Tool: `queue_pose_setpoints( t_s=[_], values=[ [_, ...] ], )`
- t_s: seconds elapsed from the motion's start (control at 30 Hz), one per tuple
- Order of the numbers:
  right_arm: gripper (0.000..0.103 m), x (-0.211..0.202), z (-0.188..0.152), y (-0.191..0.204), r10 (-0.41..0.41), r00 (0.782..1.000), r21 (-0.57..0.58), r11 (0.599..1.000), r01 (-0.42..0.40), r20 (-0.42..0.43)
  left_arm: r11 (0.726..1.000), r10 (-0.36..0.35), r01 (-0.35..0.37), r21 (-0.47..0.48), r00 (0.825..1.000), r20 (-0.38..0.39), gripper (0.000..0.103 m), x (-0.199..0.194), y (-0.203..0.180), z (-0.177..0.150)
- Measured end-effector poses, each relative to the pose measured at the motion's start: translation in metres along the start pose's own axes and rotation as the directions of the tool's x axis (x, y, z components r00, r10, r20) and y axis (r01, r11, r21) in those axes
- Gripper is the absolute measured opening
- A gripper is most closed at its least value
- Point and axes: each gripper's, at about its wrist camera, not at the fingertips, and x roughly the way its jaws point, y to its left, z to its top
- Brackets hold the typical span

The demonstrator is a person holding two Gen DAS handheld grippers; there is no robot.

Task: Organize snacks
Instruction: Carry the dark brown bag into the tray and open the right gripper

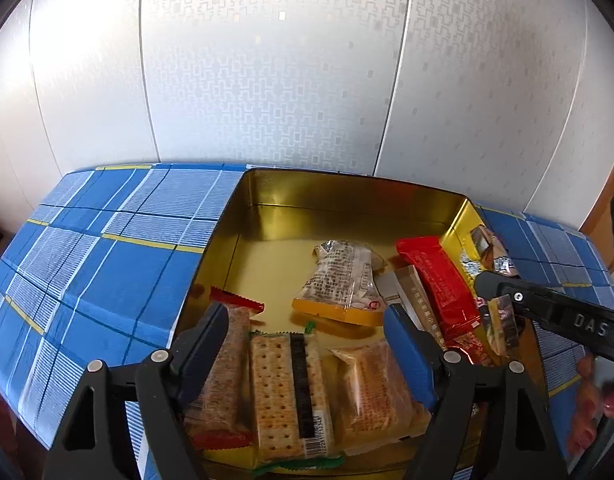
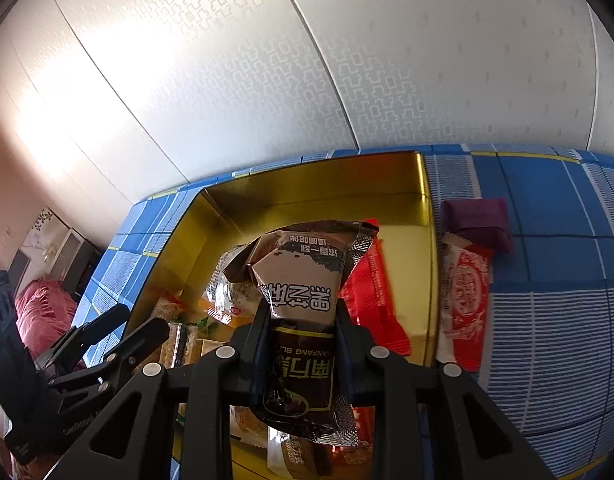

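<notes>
A gold tin [image 1: 347, 196] stands open on a blue checked cloth. My left gripper [image 1: 307, 340] is open, its blue pads wide apart over a cracker packet [image 1: 285, 392], a grain bar [image 1: 227, 372] and an orange-brown packet [image 1: 371, 392] in the tin's near end. Farther in lie a clear packet with an orange end [image 1: 343, 280] and a red packet [image 1: 439, 280]. My right gripper [image 2: 303, 320] is shut on a brown packet [image 2: 303, 276], held over the tin's [image 2: 315, 184] right side. In the left wrist view the same brown packet [image 1: 503, 312] shows at the tin's right wall.
A purple packet [image 2: 477, 220] and a red-and-white packet [image 2: 465, 300] lie on the cloth [image 2: 555, 320] just right of the tin. A patterned white wall [image 1: 267, 80] rises right behind the table. A person's hand [image 1: 587, 400] shows at the right edge.
</notes>
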Motion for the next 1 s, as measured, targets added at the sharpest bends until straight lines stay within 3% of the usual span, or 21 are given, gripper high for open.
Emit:
queue_pose_setpoints(
  t_s=[0.4,0.73,1.0],
  values=[
    [0.029,0.026,0.008,0.014,-0.003,0.999,-0.019,1.0,0.002,-0.048,1.0,-0.009,0.009,0.007,1.0,-0.005,0.081,-0.009,0.004,-0.006],
    [0.029,0.062,0.023,0.023,-0.053,0.991,-0.02,0.999,0.051,-0.12,0.999,-0.015,0.014,-0.051,1.0,-0.019,0.084,-0.011,0.02,-0.007],
    [0.035,0.07,0.035,0.031,-0.092,0.993,-0.023,0.996,0.09,-0.077,0.999,-0.01,0.009,-0.043,1.0,-0.019,0.084,-0.01,0.022,-0.007]
  ],
)
